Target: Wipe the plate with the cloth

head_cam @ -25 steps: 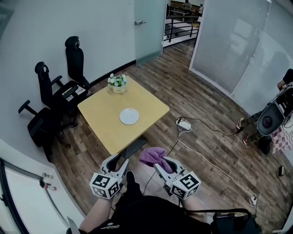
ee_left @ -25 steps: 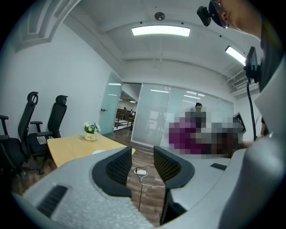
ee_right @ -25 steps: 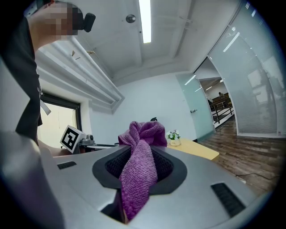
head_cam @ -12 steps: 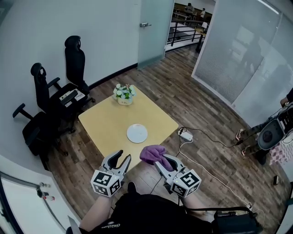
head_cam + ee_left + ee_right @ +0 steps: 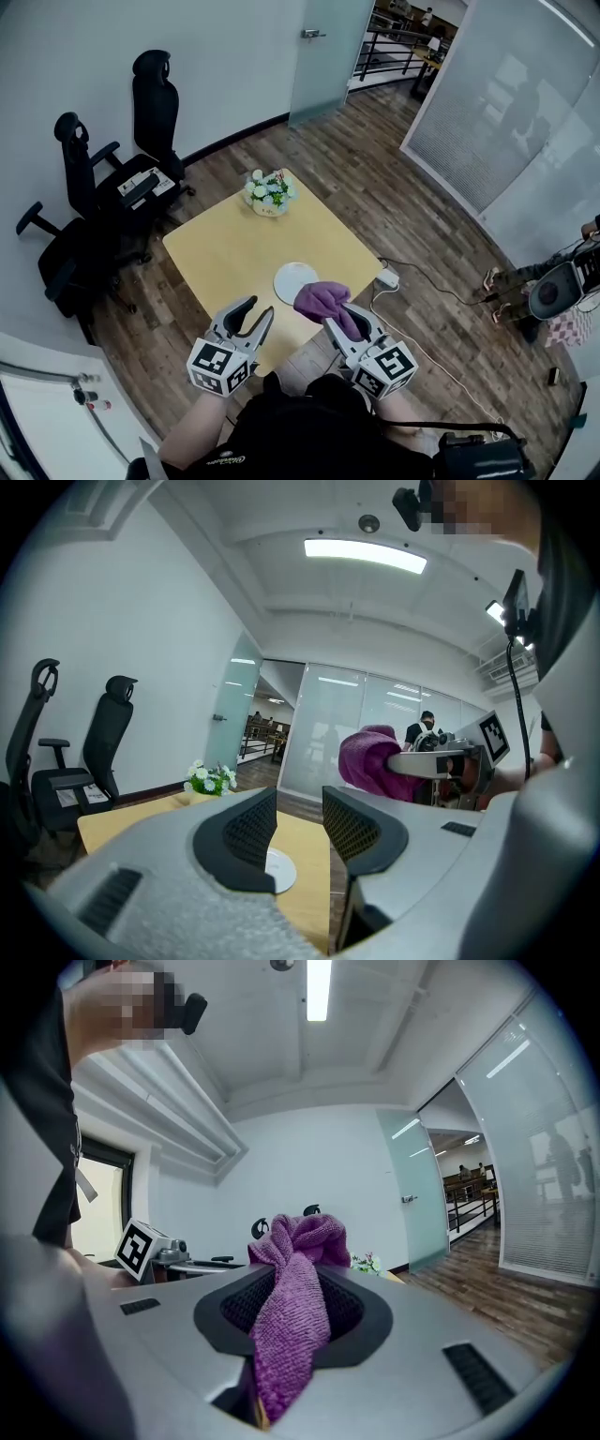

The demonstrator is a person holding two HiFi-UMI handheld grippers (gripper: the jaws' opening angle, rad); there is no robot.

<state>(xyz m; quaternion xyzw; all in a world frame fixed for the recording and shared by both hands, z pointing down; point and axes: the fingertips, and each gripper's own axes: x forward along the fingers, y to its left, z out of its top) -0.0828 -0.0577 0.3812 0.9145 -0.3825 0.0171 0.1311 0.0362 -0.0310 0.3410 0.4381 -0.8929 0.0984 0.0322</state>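
Observation:
A white plate (image 5: 294, 282) lies near the front right edge of a square yellow table (image 5: 225, 251). My right gripper (image 5: 343, 317) is shut on a purple cloth (image 5: 322, 299), which bunches up above its jaws just beside the plate. The cloth (image 5: 292, 1316) fills the right gripper view between the pads. My left gripper (image 5: 251, 319) is open and empty, held over the table's front edge. In the left gripper view the plate (image 5: 279, 870) shows between the open jaws and the cloth (image 5: 372, 762) to the right.
A small pot of white flowers (image 5: 269, 194) stands at the table's far corner. Two black office chairs (image 5: 89, 187) sit to the left by the wall. A power strip and white cables (image 5: 387, 278) lie on the wood floor to the right. A person (image 5: 562, 272) stands at far right.
I have come closer to the table. Both grippers now reach its front edge, and the cloth has moved up beside the plate.

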